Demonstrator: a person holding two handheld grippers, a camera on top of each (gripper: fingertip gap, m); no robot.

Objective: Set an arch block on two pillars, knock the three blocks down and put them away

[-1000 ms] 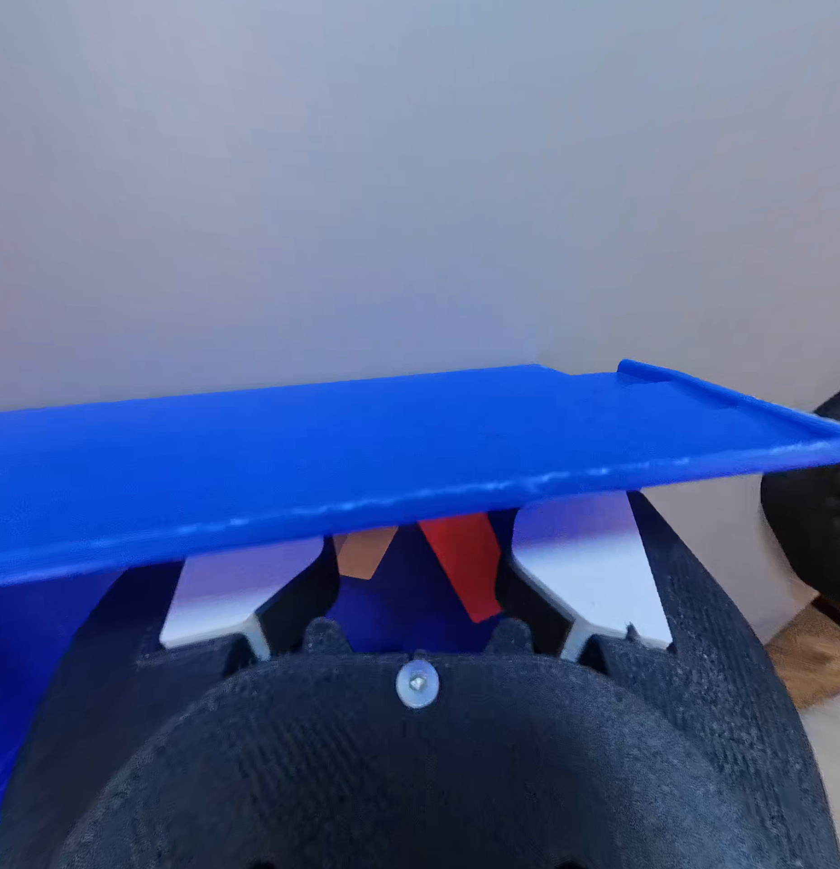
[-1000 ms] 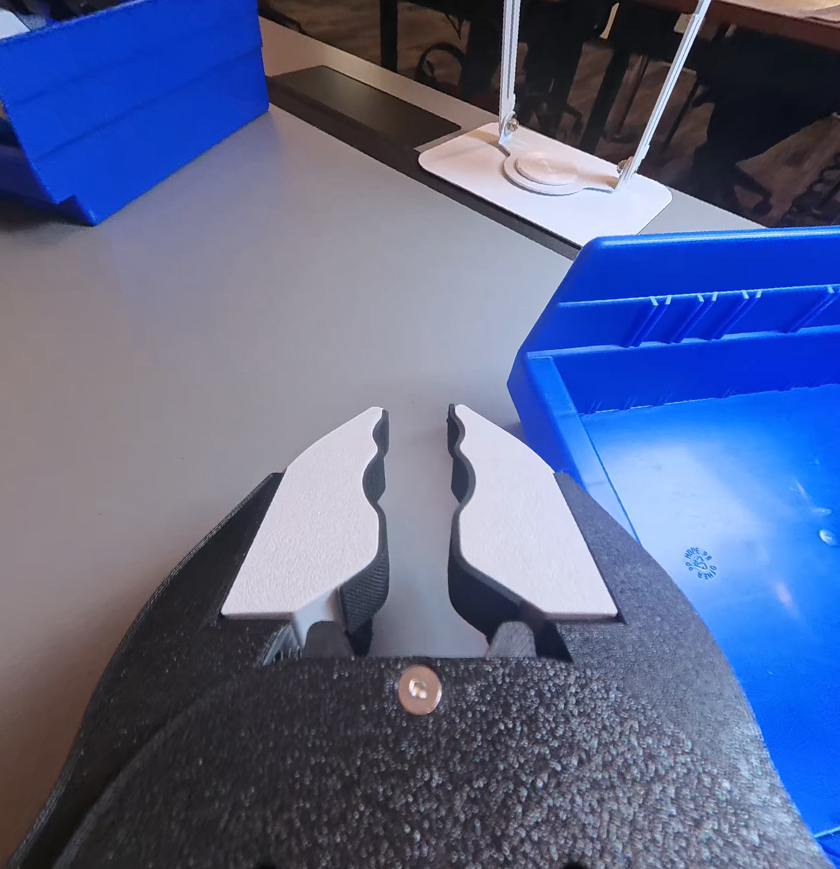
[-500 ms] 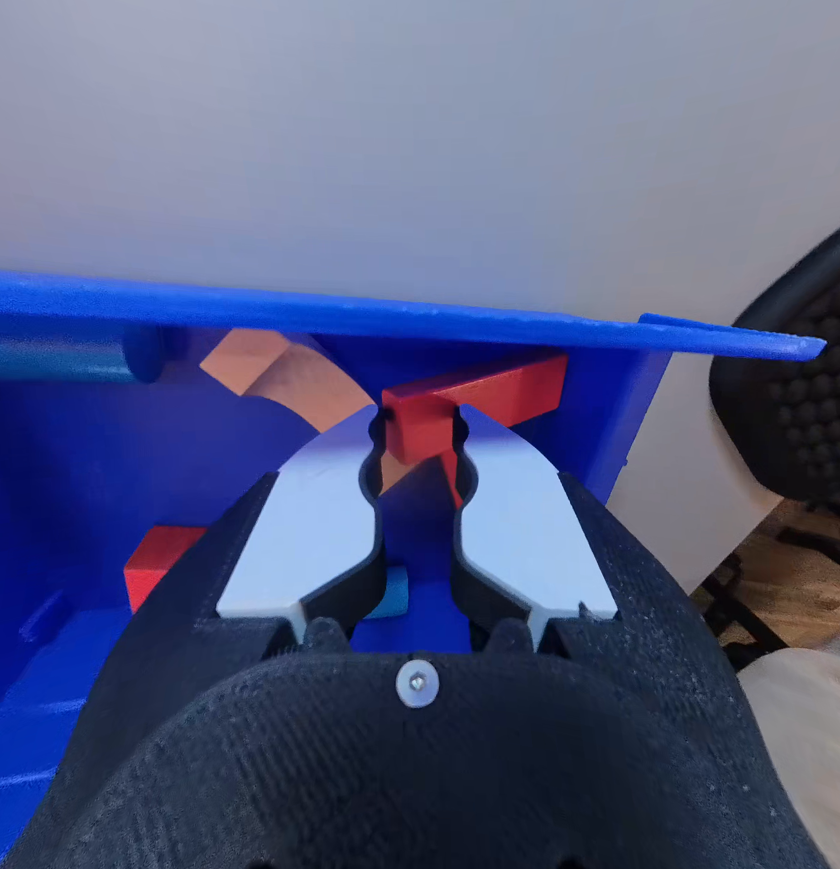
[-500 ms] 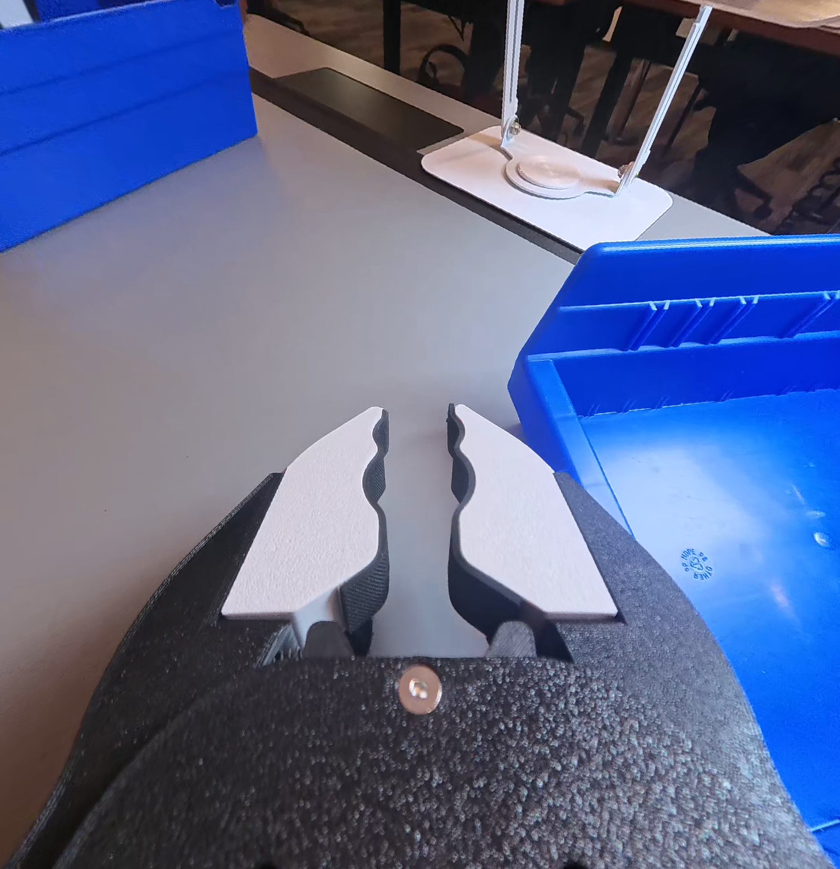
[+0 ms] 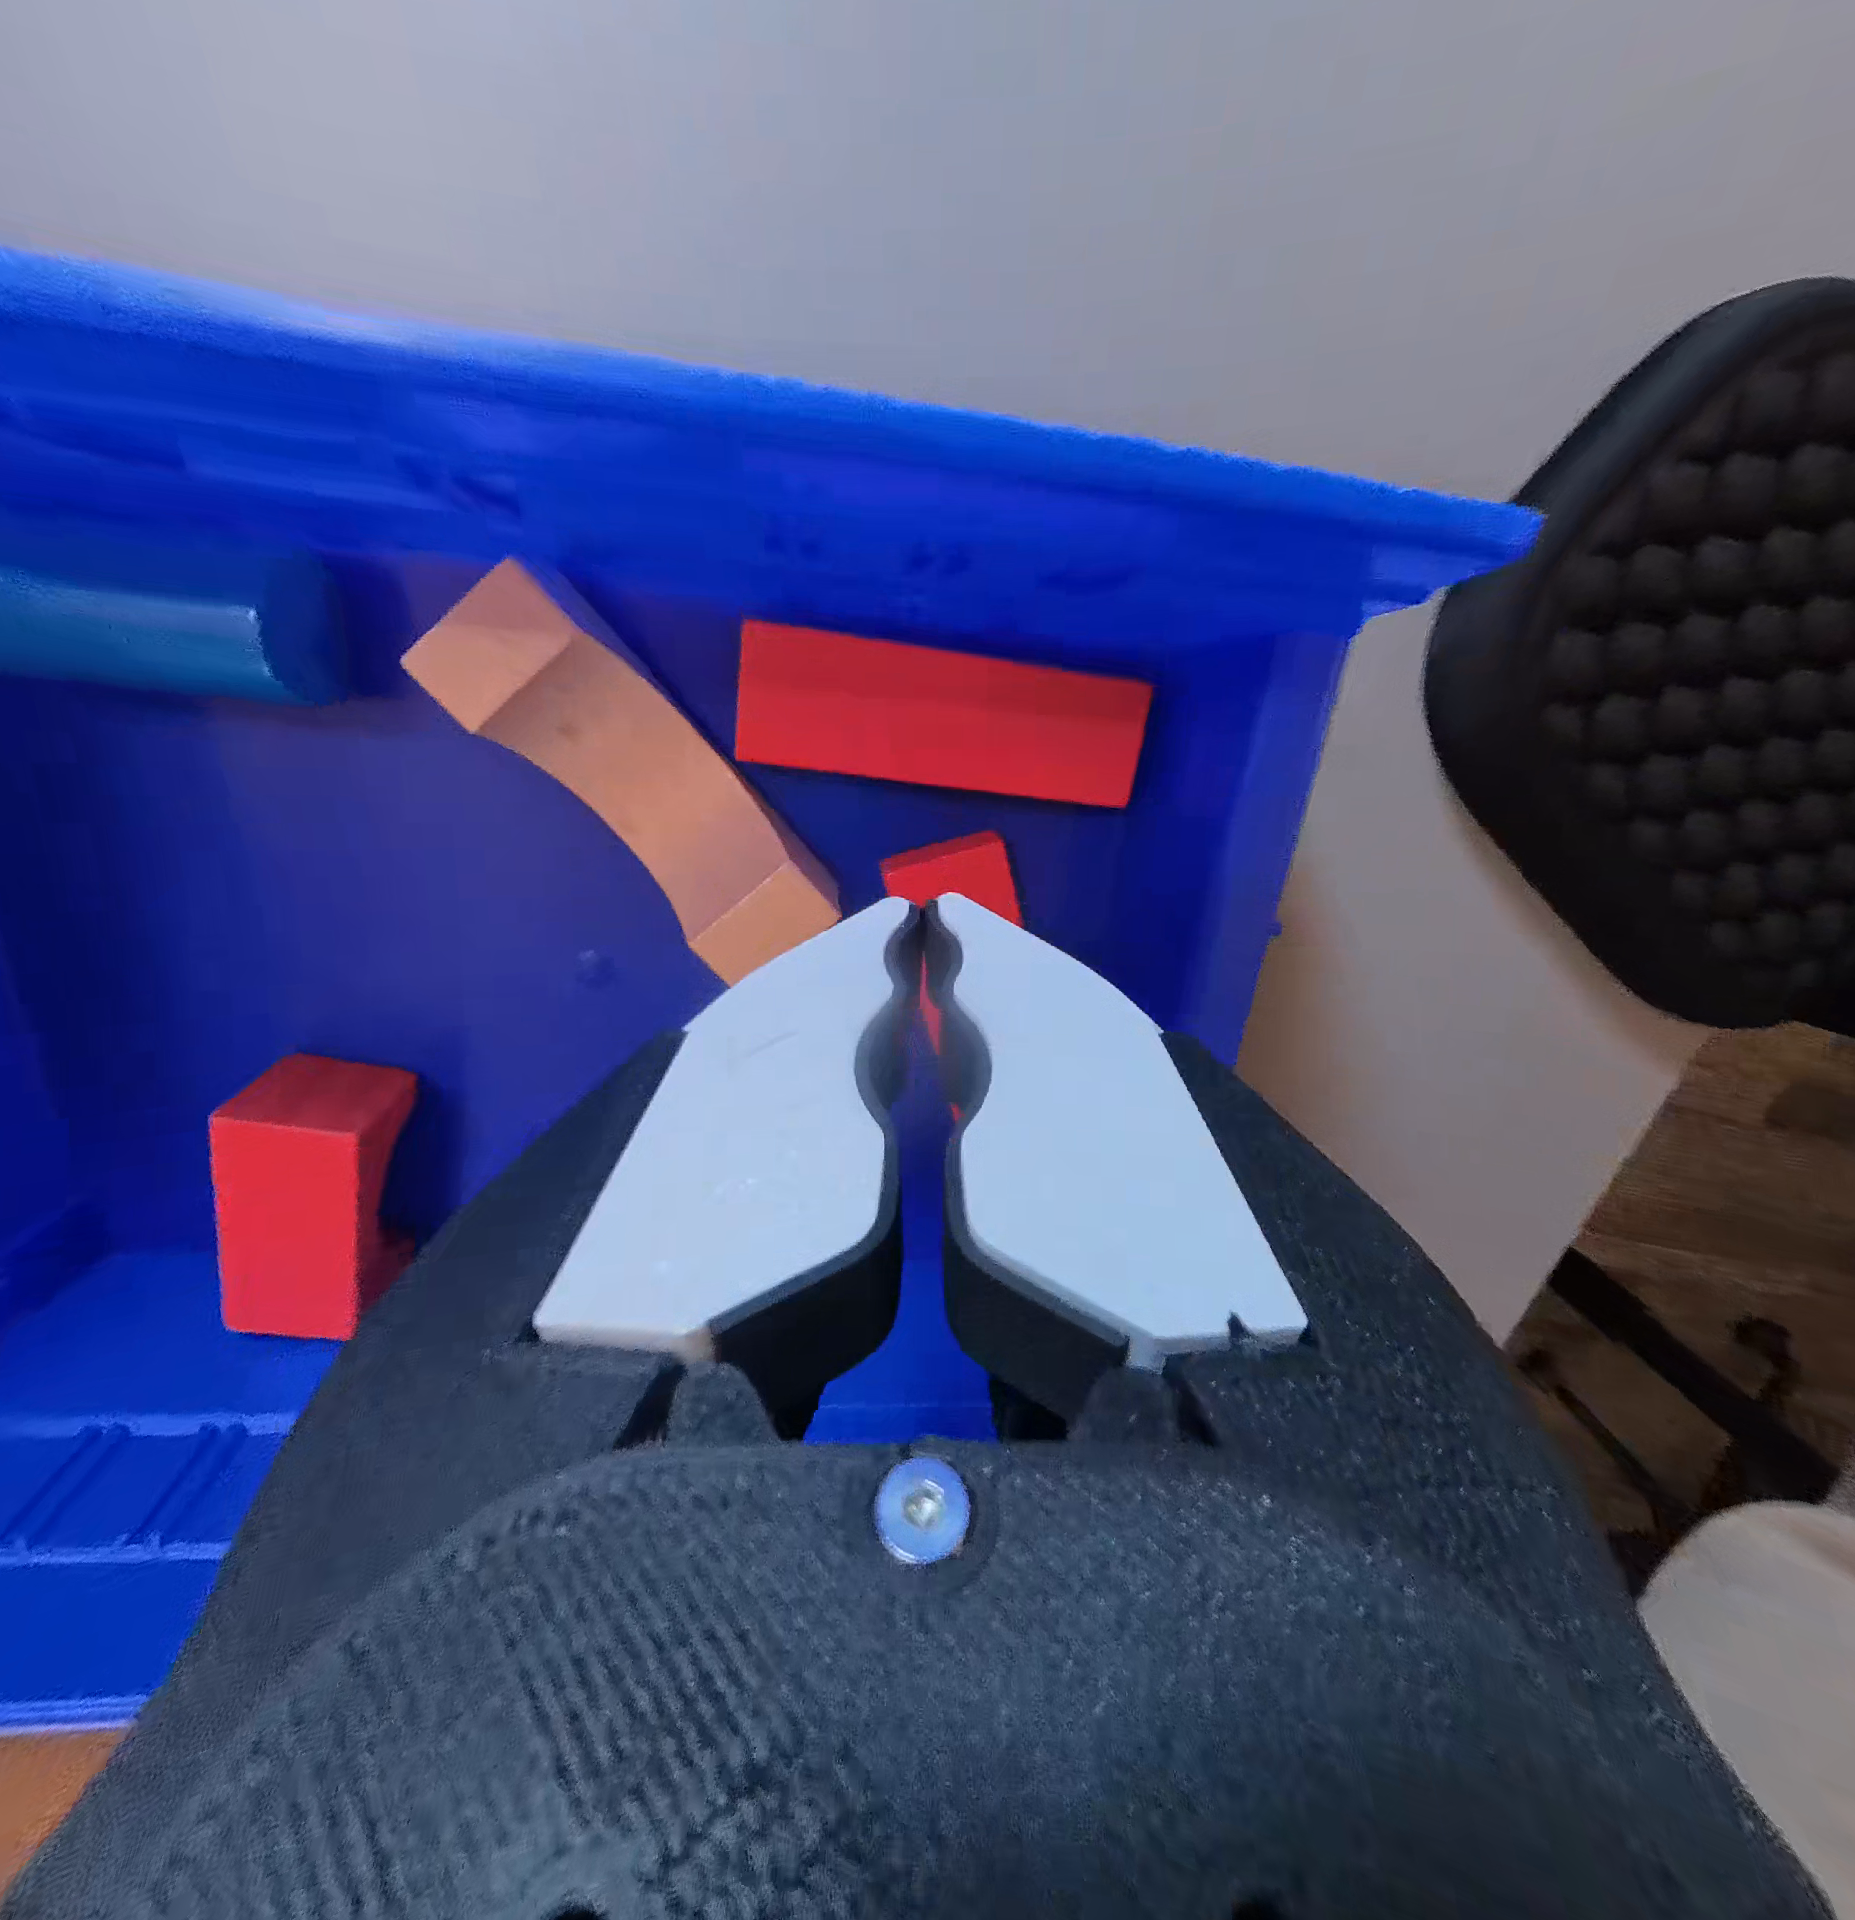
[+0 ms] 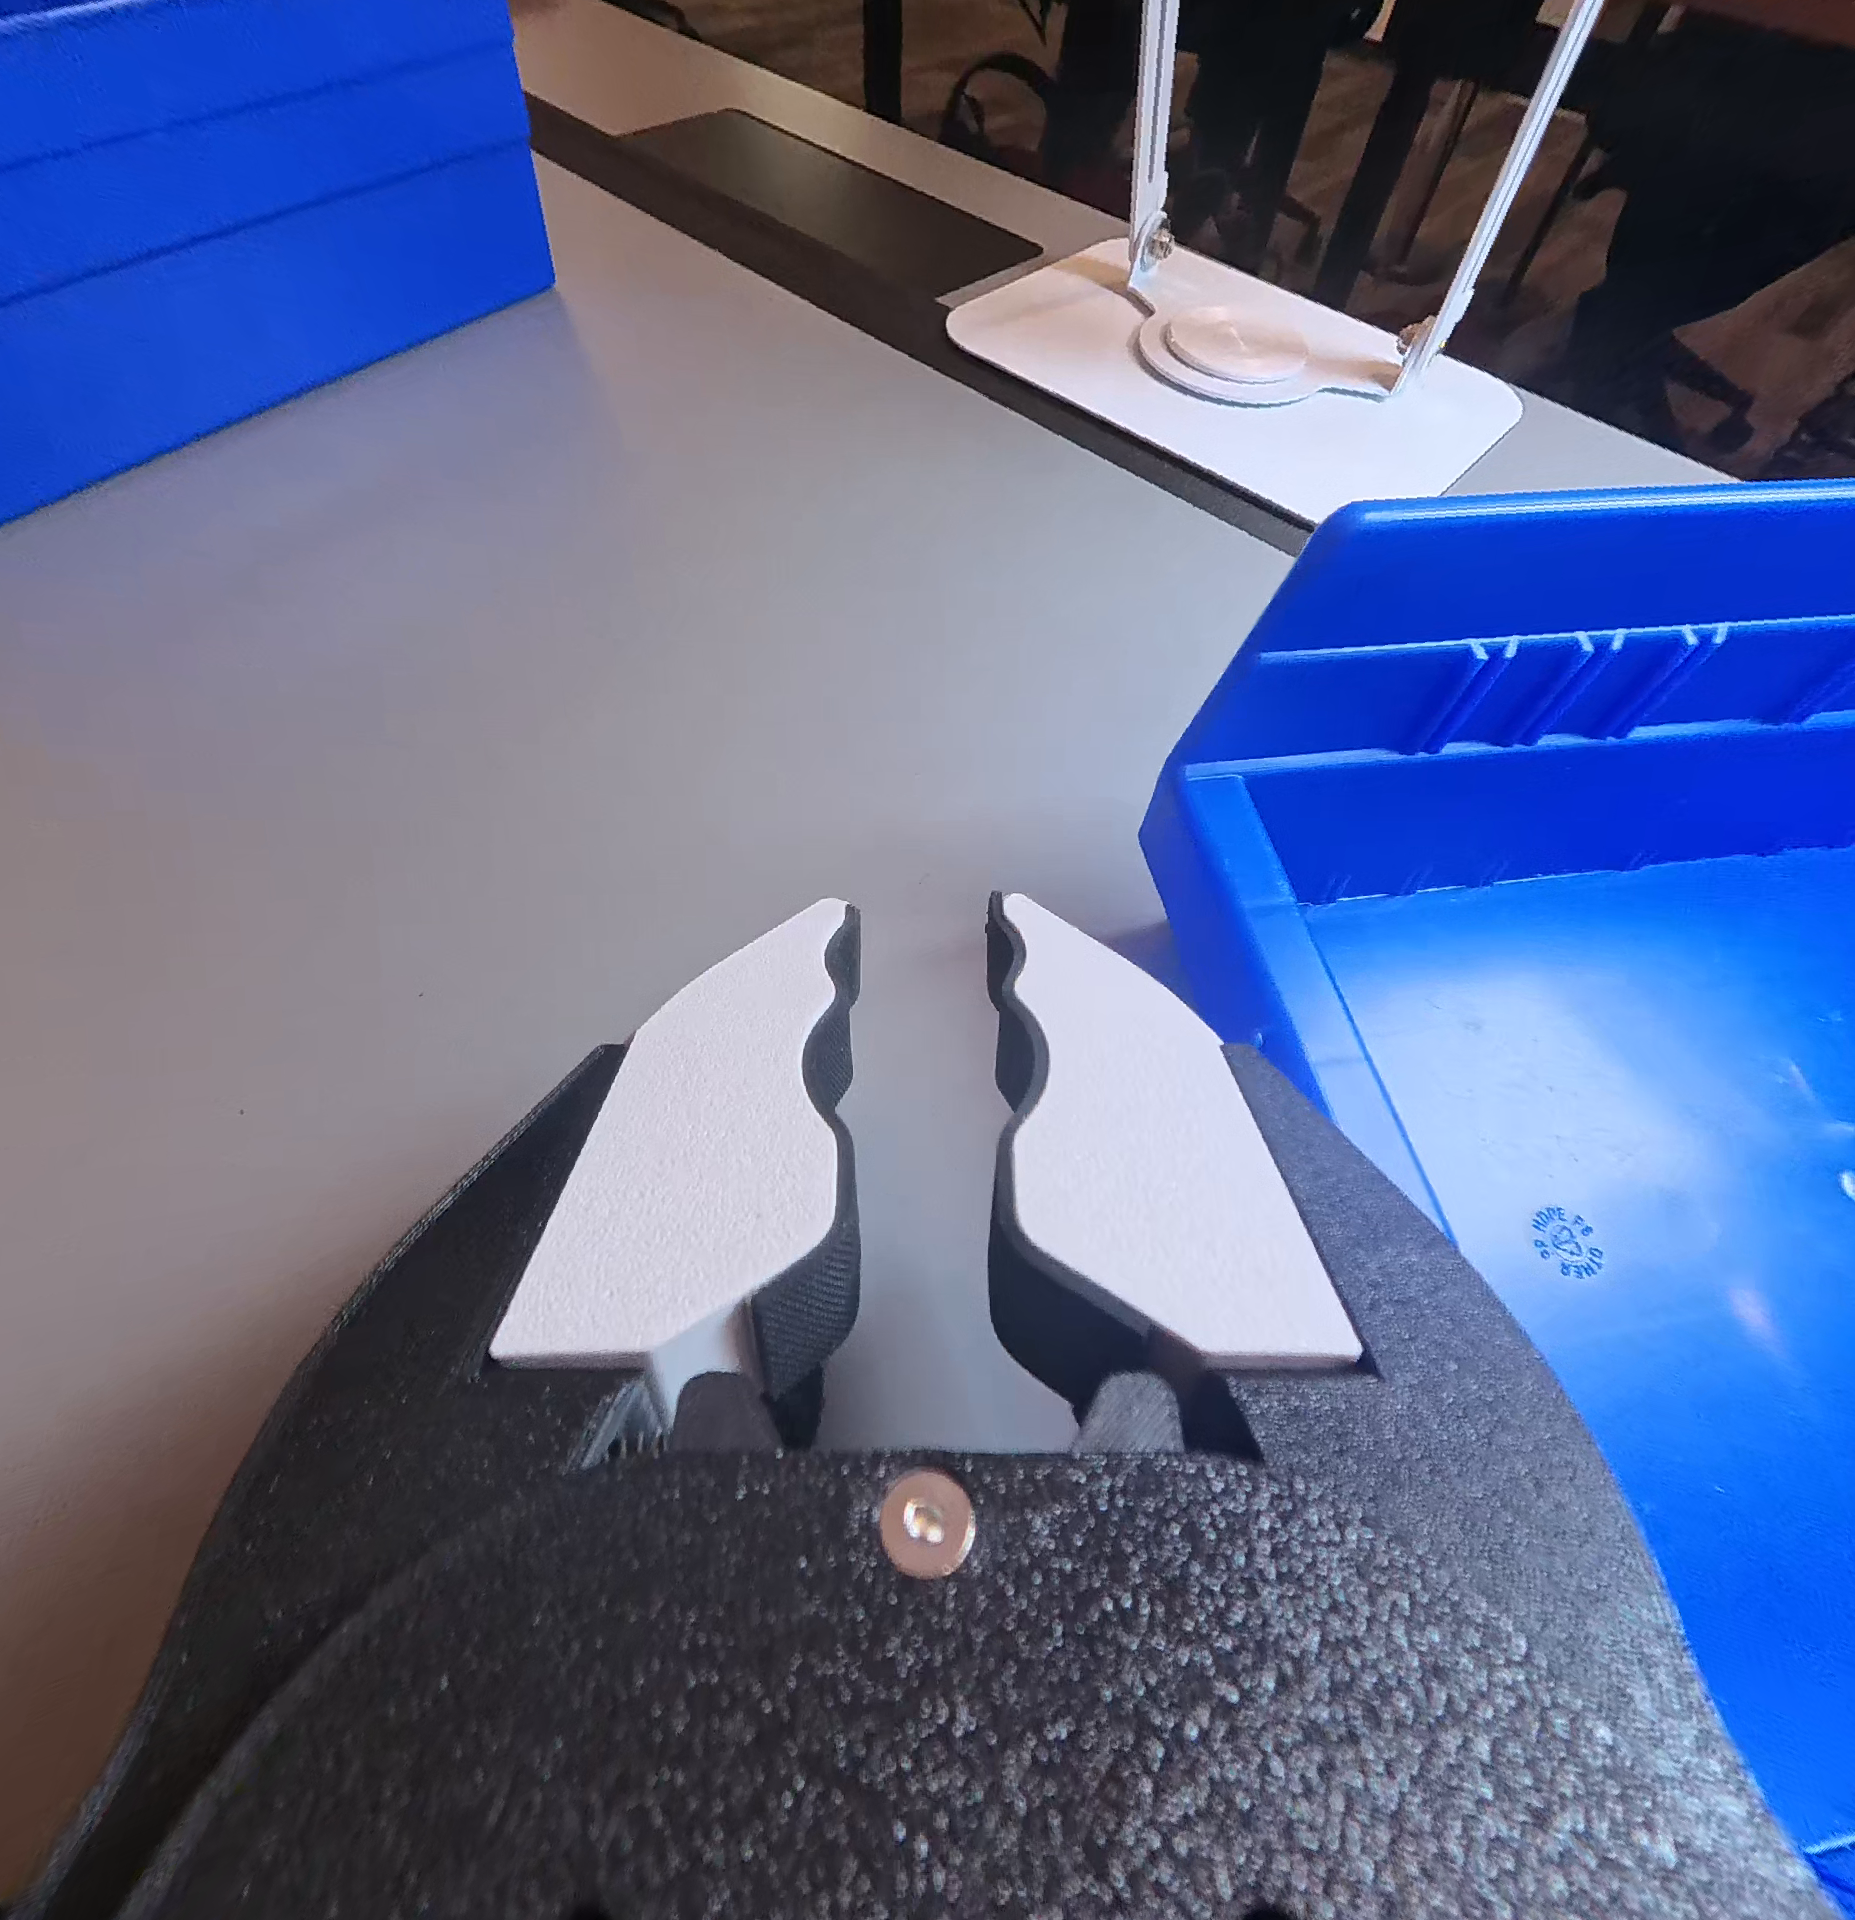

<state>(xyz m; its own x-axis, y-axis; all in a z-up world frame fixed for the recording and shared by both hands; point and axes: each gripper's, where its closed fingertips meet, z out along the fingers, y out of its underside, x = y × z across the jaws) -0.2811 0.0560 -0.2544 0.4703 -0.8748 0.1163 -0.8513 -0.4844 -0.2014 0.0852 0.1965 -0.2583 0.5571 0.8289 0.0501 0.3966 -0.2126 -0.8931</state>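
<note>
Our left gripper [image 5: 925,914] hangs over the blue bin [image 5: 902,499], fingers pressed together, empty. The smooth orange arch block [image 5: 632,758] lies by the bin's far wall, beside a red rectangular block [image 5: 944,712]. We should part them wide across the arch's flat faces. Our right gripper [image 6: 923,909] idles part-open over the table [image 6: 487,727].
</note>
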